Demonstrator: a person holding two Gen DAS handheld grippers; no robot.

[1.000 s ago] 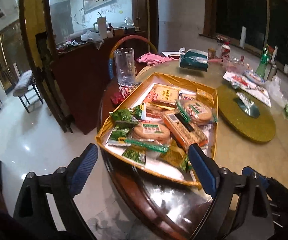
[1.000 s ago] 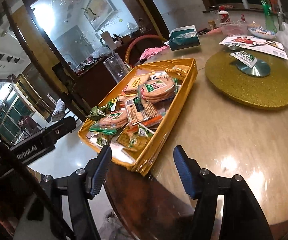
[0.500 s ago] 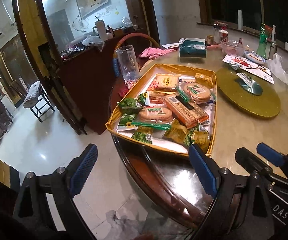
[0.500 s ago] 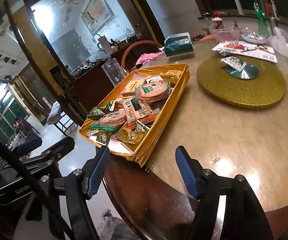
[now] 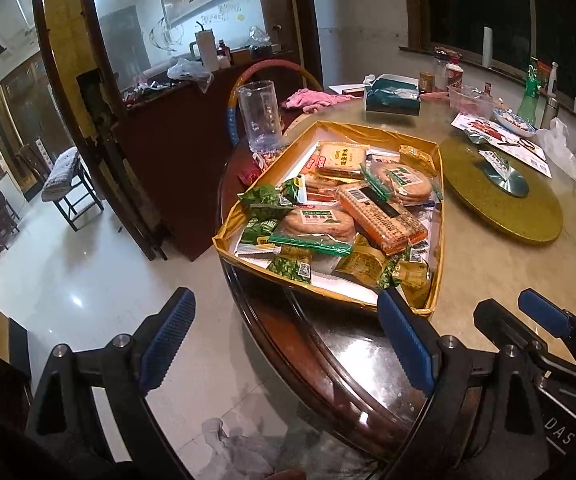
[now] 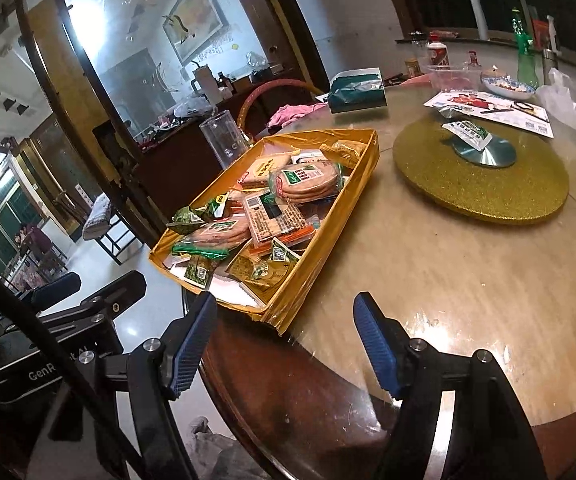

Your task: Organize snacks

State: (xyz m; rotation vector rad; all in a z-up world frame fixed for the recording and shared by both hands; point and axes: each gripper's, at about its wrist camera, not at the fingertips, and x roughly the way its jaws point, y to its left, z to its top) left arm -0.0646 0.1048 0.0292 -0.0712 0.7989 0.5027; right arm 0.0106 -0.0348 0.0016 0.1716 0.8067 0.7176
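Nearest the cameras, the left gripper (image 5: 288, 340) stands wide open and empty, short of the table edge. The right gripper (image 6: 284, 344) is also empty, its jaws opening, with nothing between them. Beyond both, the shallow gold foil-lined cardboard tray (image 5: 327, 130) rests at the edge of the round marble-topped table (image 6: 427, 264), heaped with unsorted wrapped snacks (image 5: 347, 216). Sorting appears not yet begun; every packet remains to be handled. Farther off lies the round gold glitter turntable (image 6: 479, 188). Only the right view shows the tray's outer side wall; only the left view shows the floor beneath the table edge.
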